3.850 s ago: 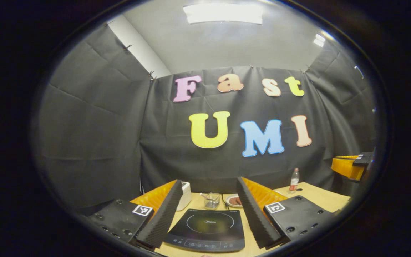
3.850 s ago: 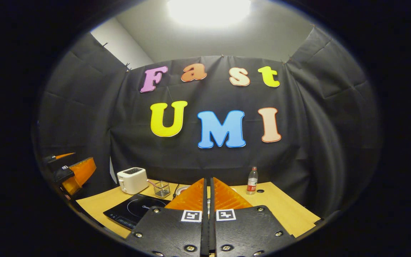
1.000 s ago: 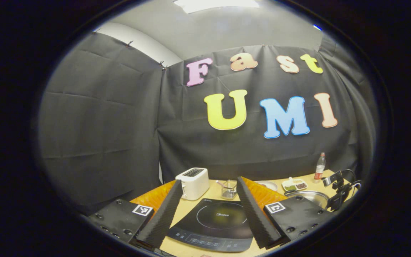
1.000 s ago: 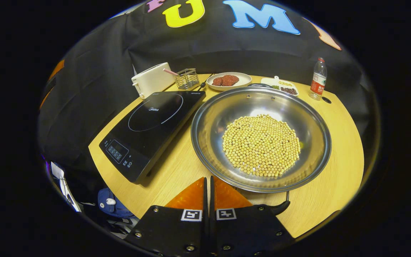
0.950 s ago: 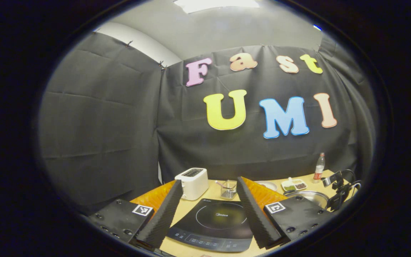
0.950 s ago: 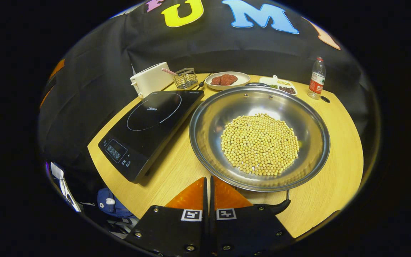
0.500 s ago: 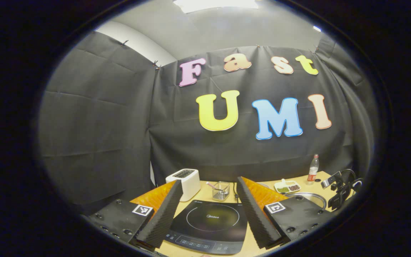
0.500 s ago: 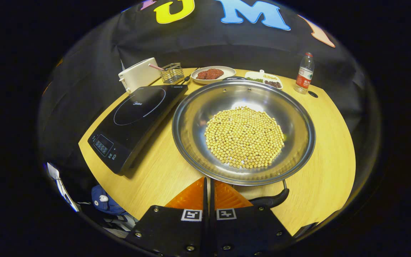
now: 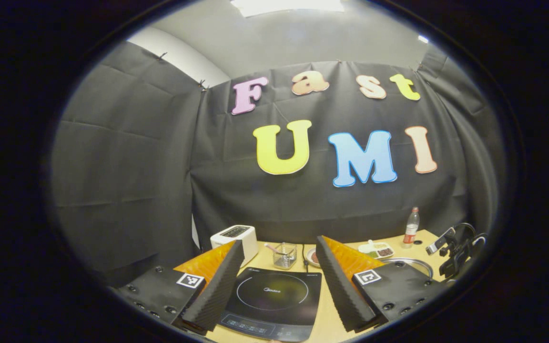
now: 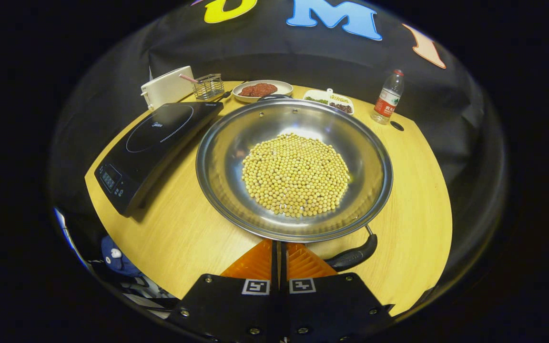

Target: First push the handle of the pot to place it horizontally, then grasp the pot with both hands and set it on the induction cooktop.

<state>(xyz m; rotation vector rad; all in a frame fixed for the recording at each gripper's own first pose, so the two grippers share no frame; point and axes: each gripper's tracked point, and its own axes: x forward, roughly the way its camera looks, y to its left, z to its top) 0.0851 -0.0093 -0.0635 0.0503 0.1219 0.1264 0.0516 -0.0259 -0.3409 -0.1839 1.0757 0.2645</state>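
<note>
A wide steel pot (image 10: 236, 190) full of yellow beans sits on the wooden table, right of the black induction cooktop (image 10: 153, 138). Its black handle (image 10: 353, 256) lies at the near rim, just right of my right gripper (image 10: 278, 245), which is shut with its tips by the pot's near edge. In the left gripper view my left gripper (image 9: 279, 252) hangs open over the cooktop (image 9: 269, 297), and the pot's rim (image 9: 410, 261) peeks out at the right. The other gripper's rig (image 9: 453, 252) shows at the far right there.
A white toaster (image 10: 165, 88), a wire basket (image 10: 208, 85), a plate of reddish food (image 10: 260, 90), a small divided dish (image 10: 329, 100) and a water bottle (image 10: 386, 97) line the table's far edge. A bag (image 10: 117, 257) lies on the floor below the near left edge.
The right gripper has come down from facing the wall to the pot's near rim and shifted right; the handle now points more sideways. The left gripper has drifted slightly, still open.
</note>
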